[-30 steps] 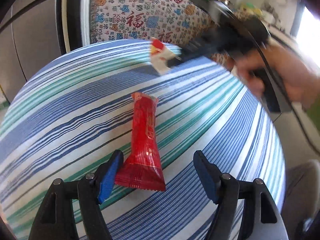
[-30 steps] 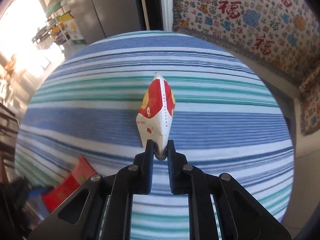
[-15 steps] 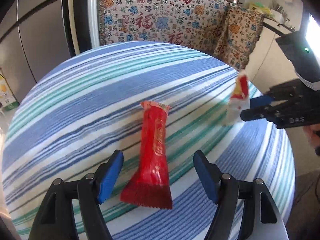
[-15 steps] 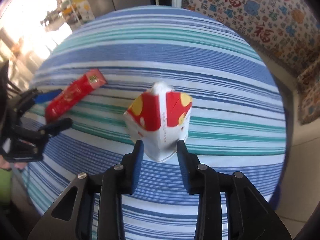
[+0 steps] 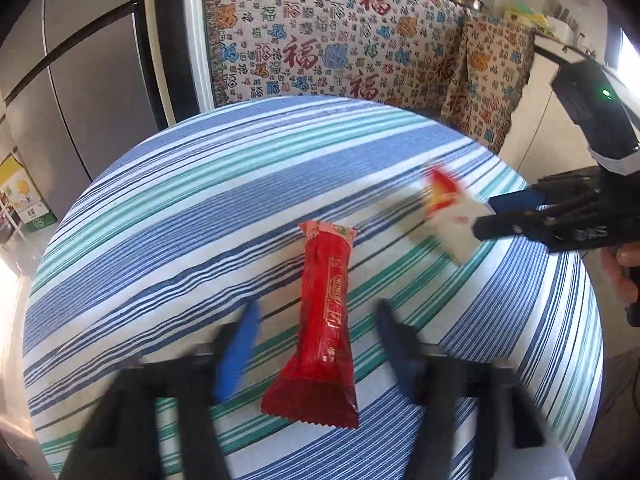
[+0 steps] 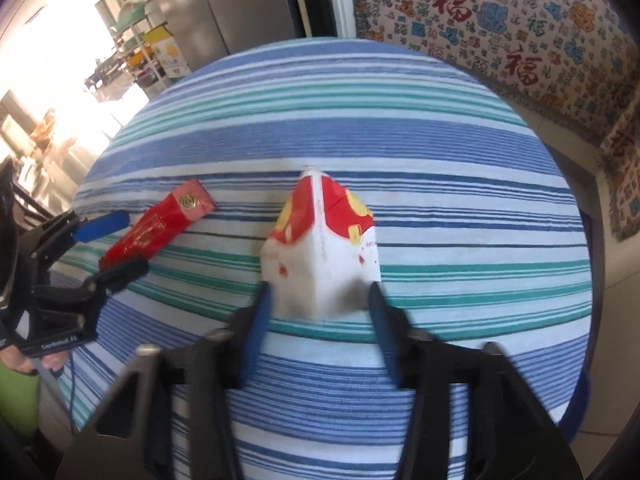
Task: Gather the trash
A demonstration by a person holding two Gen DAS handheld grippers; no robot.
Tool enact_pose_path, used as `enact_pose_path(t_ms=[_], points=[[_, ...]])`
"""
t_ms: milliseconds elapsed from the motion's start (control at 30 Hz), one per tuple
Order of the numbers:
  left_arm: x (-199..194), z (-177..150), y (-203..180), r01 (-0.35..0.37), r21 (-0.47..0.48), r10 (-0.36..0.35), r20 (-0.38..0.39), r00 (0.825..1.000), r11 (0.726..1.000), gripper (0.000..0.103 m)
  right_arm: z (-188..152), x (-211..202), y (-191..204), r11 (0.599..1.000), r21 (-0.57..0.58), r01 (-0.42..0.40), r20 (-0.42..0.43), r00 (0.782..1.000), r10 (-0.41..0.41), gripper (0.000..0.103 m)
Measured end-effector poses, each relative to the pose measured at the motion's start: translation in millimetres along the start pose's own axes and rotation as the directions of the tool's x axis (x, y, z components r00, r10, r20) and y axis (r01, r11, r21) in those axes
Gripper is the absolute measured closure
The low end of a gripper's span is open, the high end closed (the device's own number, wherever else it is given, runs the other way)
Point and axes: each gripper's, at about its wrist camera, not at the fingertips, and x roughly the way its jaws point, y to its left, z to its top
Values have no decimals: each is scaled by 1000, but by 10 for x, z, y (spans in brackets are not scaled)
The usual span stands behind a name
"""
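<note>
A red snack wrapper (image 5: 324, 320) lies on the striped round table (image 5: 200, 208), between the fingers of my open left gripper (image 5: 316, 316). The wrapper also shows in the right wrist view (image 6: 160, 228). A crushed red, yellow and white paper cup (image 6: 320, 256) sits between the spread fingers of my right gripper (image 6: 320, 296), which is open. In the left wrist view the cup (image 5: 452, 216) is blurred, just in front of the right gripper (image 5: 508, 212). The left gripper (image 6: 108, 244) shows at the left of the right wrist view.
The table (image 6: 440, 160) carries a blue, teal and white striped cloth. A patterned cloth with red characters (image 5: 320, 40) hangs behind it. A grey fridge (image 5: 80, 80) stands to the left, with a yellow box (image 5: 24, 200) on the floor.
My right gripper has opened and the paper cup has come free from its fingers, now lower on the table. My left gripper has closed in around the red wrapper.
</note>
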Motion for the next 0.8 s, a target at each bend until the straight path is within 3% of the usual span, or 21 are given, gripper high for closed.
enact_pose_path(t_ms=[33, 167, 200, 233, 267, 367, 400, 467, 533, 800], points=[[13, -7, -5, 3, -2, -3, -8, 1000, 1000, 76, 4, -3, 9, 1000, -3, -4, 20, 1000, 4, 79], [35, -17, 17, 18, -27, -19, -21, 1000, 999, 77, 20, -85, 54, 1000, -11, -8, 59, 998, 8, 76], [31, -14, 14, 17, -28, -18, -19, 1000, 999, 77, 15, -103, 78, 1000, -20, -4, 63, 998, 5, 64], [28, -13, 6, 13, -28, -13, -15, 1000, 1000, 77, 10, -113, 90, 1000, -26, 3, 71, 997, -1, 43], [32, -12, -3, 12, -27, -13, -15, 1000, 1000, 77, 8, -120, 109, 999, -36, 18, 89, 996, -15, 35], [50, 5, -29, 8, -22, -8, -17, 1000, 1000, 77, 48, -31, 115, 998, -48, 27, 90, 996, -23, 35], [53, 7, -42, 6, -22, -7, -15, 1000, 1000, 77, 64, 26, 114, 999, -45, 26, 82, 996, -22, 37], [58, 17, -54, 9, -29, -9, -13, 1000, 1000, 77, 67, 141, 120, 998, -54, 18, 56, 998, -15, 66], [36, 24, -23, 17, -55, -18, -2, 1000, 998, 87, 65, 69, 127, 999, -47, 6, 76, 997, -3, 90], [-106, 102, -116, 58, -94, -56, 25, 998, 994, 91, -115, -462, 78, 1000, 14, -24, 156, 988, 22, 91]])
